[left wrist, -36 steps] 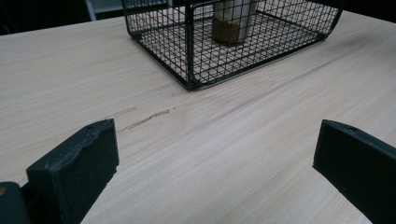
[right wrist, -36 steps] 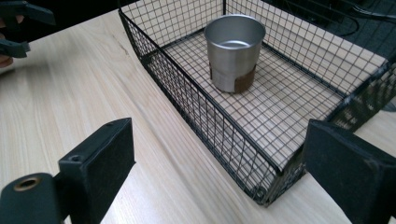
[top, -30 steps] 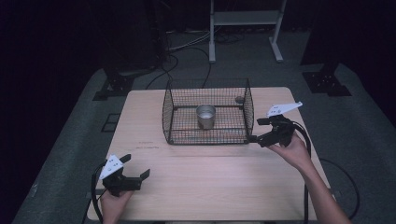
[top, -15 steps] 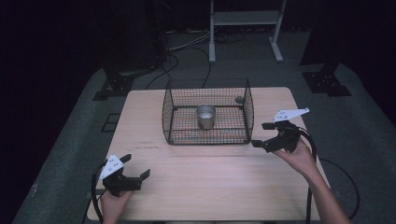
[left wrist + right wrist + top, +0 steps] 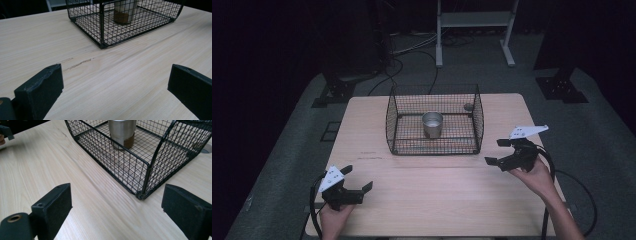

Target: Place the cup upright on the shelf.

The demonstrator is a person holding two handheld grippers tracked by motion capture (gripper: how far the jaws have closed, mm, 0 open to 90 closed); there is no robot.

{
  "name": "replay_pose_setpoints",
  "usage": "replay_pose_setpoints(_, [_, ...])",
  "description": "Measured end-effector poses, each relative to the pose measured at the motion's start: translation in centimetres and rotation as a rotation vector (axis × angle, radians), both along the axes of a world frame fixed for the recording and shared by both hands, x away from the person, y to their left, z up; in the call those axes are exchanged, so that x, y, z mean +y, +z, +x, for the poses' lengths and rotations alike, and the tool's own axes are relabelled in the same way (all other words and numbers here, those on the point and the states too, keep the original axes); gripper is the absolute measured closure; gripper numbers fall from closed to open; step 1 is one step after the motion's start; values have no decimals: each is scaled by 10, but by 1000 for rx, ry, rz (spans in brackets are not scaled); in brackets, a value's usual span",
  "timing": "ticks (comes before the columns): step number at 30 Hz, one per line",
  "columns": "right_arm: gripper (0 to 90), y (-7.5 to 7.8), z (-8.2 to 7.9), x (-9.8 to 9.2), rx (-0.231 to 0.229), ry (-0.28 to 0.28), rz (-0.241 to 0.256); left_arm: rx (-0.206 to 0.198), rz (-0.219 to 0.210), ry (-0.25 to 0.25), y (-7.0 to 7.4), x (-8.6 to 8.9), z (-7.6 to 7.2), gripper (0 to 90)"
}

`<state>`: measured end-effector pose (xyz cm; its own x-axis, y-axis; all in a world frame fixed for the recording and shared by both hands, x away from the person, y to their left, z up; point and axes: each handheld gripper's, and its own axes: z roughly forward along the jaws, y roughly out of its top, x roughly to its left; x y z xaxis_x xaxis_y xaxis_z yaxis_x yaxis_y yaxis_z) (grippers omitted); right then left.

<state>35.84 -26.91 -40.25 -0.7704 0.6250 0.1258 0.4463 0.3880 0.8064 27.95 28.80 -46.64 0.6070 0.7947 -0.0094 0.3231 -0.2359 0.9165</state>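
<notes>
Wooden table (image 5: 432, 185), wire basket (image 5: 434, 145) with metal cup (image 5: 432, 124); both hand-held grippers (image 5: 354, 179) (image 5: 495, 151) wide open, empty.

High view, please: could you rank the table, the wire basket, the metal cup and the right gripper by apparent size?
1. table
2. wire basket
3. right gripper, nearer the camera, so only loosely ahead of the cup
4. metal cup

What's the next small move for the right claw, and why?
Probably forward and up over the wire basket rim toward the metal cup: the right claw hangs open and empty beside the basket's near right corner, and the cup stands upright inside.
</notes>
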Motion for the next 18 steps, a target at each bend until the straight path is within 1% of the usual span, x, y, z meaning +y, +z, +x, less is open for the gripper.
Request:
replay_pose_setpoints(3, [86, -4, -2, -3, 7, -6, -1, -1, 3, -2, 0, 0, 0, 0])
replay_pose_setpoints(7, [86, -12, -9, -8, 5, -12, 9, -1, -5, -1, 0, 0, 0, 0])
replay_pose_setpoints(9, [87, -14, -10, -8, 6, -10, 4, 1, -1, -3, 0, -2, 0, 0])
replay_pose_setpoints(10, [86, -15, -11, -9, 7, -10, -2, -1, 7, -6, 0, -2, 1, 0])
replay_pose_setpoints(13, [86, -19, -14, -11, 12, -13, 2, 0, 9, -6, 0, -3, 1, 0])
replay_pose_setpoints(18, [86, -25, -23, -14, 6, -25, 6, -2, -6, -4, 0, -2, 0, 0])
